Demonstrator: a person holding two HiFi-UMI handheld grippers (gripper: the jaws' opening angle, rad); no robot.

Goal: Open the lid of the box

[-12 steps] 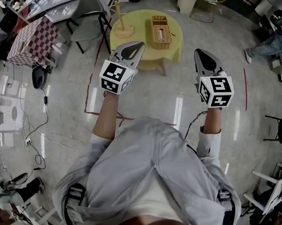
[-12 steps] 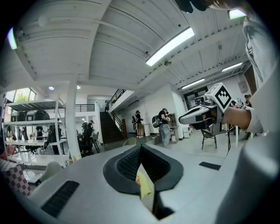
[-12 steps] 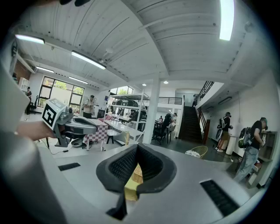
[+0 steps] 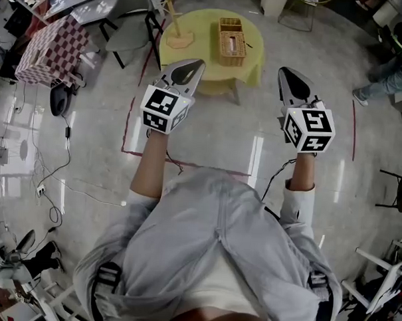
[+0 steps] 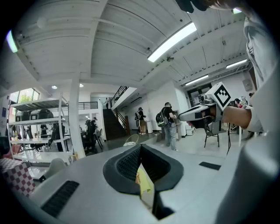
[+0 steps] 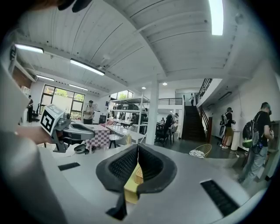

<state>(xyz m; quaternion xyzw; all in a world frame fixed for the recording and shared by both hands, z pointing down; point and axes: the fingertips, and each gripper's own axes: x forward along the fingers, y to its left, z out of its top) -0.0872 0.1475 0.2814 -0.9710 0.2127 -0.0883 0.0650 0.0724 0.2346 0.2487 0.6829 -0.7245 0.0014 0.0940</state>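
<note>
A wicker box with a lid lies on the round yellow table at the top of the head view, beside a smaller wicker basket and a wooden stand. I hold both grippers level in the air, short of the table and apart from the box. My left gripper is shut with nothing in it; its jaws meet edge to edge. My right gripper is shut and empty too. A sliver of the yellow table shows below its closed jaws.
A grey chair stands left of the yellow table, and a checkered table stands further left. Red tape lines and cables cross the shiny floor. A seated person is at far right; people stand in the background.
The table and the floor sit slightly higher in the head view than before. Both grippers keep the same pose and stay shut.
</note>
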